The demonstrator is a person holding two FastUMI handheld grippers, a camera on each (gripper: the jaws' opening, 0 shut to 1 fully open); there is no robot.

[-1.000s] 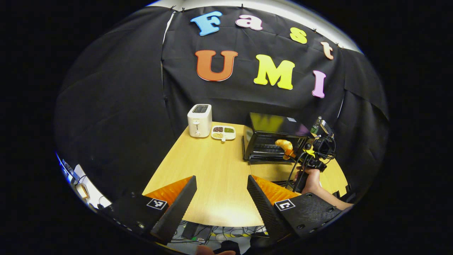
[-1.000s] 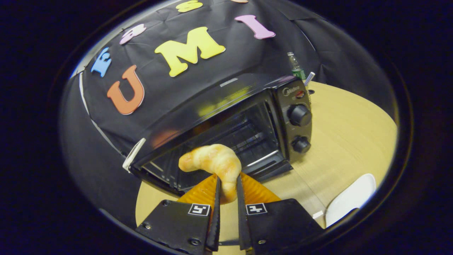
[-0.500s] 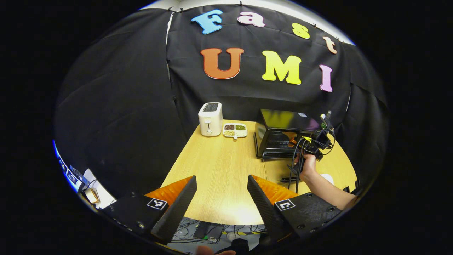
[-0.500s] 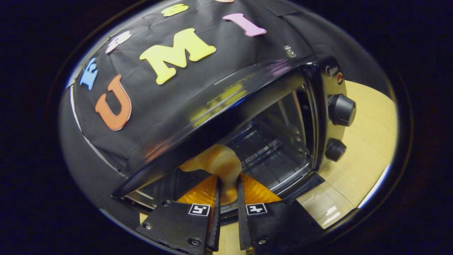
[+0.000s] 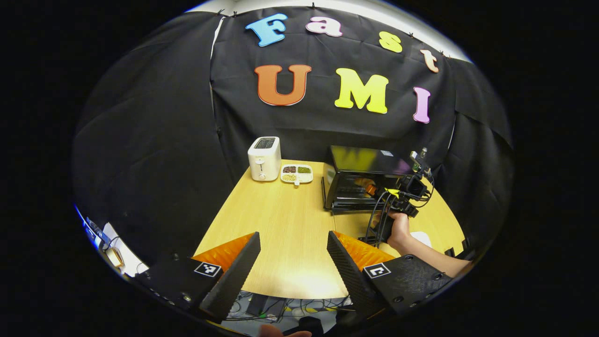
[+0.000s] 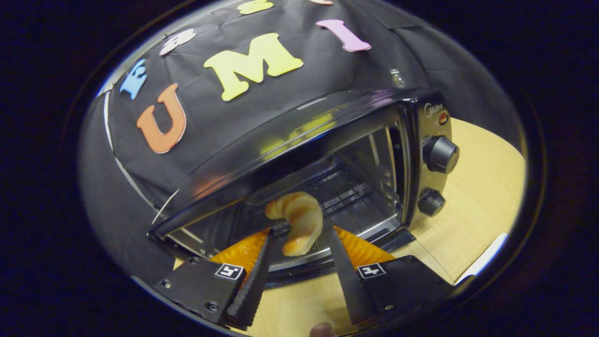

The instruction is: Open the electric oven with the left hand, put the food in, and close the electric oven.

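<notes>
My right gripper (image 6: 299,252) has let go since half a second ago; its jaws now spread wide, and the croissant (image 6: 297,220) lies inside the open oven (image 6: 327,154). My left gripper (image 5: 292,255) hangs released over the worktop's (image 5: 281,224) near edge.

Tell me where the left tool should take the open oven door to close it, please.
Probably its free front edge, opposite the hinge: the oven door lies folded down flat. Come from the front with one finger under that edge, clear of the right tool at the opening.
</notes>
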